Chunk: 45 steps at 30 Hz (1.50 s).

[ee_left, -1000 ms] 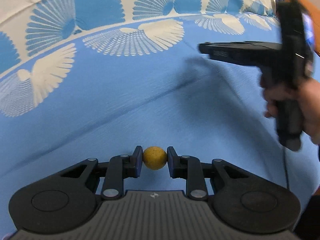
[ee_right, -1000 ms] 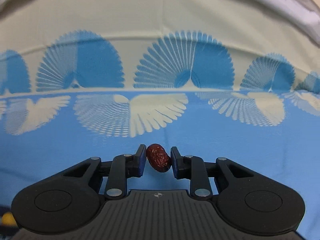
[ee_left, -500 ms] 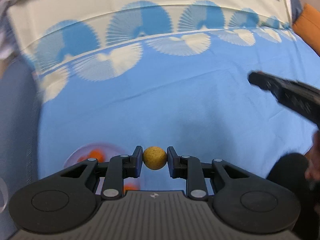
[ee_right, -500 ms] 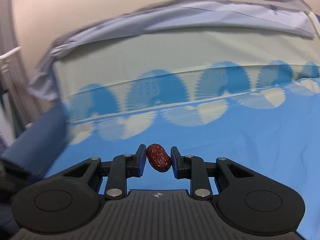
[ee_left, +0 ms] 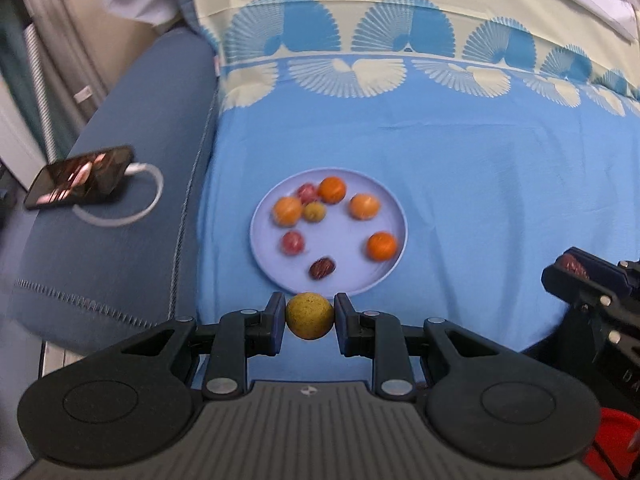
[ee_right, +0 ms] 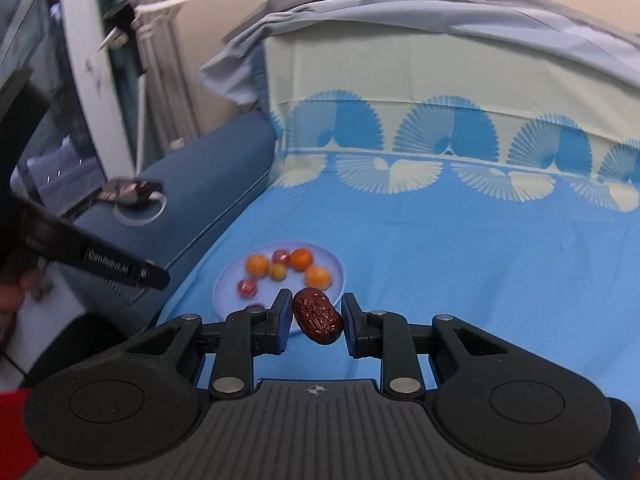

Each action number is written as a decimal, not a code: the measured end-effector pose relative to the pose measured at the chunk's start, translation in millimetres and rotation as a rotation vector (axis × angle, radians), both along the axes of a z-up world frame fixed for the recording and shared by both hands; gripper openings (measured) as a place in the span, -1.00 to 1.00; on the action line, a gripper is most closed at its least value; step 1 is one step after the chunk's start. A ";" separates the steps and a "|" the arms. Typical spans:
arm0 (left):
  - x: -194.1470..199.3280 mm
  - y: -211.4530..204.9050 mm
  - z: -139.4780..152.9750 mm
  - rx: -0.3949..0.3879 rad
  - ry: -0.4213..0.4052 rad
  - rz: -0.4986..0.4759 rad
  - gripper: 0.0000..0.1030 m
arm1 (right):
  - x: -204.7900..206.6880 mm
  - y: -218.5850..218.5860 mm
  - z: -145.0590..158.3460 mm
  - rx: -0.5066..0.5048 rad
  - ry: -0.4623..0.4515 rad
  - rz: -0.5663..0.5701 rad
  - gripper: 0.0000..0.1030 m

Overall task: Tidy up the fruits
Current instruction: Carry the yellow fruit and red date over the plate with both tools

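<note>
Dark navy cushion at far left, a phone (ee_left: pixel 80 176) lying on it with a white cable (ee_left: pixel 132 200) looped beside it. Neither matters to the job.

Right of that, on the blue fan-print sheet (ee_left: pixel 460 184), sits the pale lilac plate (ee_left: pixel 392 276). It already holds oranges, a few small reddish fruits, one yellowish fruit and a red date (ee_left: pixel 322 268) near its front edge. All are blurred, so I won't count finer than that.

My left gripper (ee_left: pixel 309 322) pinches a yellow round fruit (ee_left: pixel 309 321) between both pads, held above the sheet just at the plate's near rim.

Farther right, my right gripper (ee_right: pixel 315 322) clamps a second wrinkled red date (ee_right: pixel 318 315), tilted in the jaws, above the sheet, near the plate's near right edge.

Step in hand, as I judge it: carry phase, both fruits on the way to the plate and neither yet released.

Next move calls for bringing each gripper over a bare patch of plate, low, then spreading the fingers. The round one may roll, so I'd release it close to the surface. I'd also keep the two grippers apart, since the plate is small.
</note>
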<state>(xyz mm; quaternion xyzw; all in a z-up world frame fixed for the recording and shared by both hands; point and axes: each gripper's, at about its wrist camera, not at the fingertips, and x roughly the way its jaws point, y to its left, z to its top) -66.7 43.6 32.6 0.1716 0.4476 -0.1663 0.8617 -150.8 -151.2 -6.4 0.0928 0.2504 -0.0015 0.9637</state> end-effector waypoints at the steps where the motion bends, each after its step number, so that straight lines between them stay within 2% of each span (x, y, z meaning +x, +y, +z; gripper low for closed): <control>1: -1.8 3.4 -1.2 -0.004 -0.002 0.004 -0.45 | -1.9 5.8 1.1 -0.014 0.000 0.009 -0.46; 8: -19.6 22.1 -3.4 -0.037 0.011 0.003 -0.45 | -7.4 29.8 10.8 -0.072 -0.007 0.043 -0.46; 16: -19.4 31.4 -4.6 -0.061 0.020 0.020 -0.45 | -8.4 41.8 12.6 -0.119 -0.005 0.070 -0.46; 33: -9.2 30.5 -11.5 -0.058 0.046 0.015 -0.45 | 1.5 42.1 9.9 -0.115 0.027 0.074 -0.46; 45: 10.3 28.1 -29.3 -0.045 0.097 0.026 -0.45 | 22.3 41.9 -1.1 -0.108 0.094 0.091 -0.46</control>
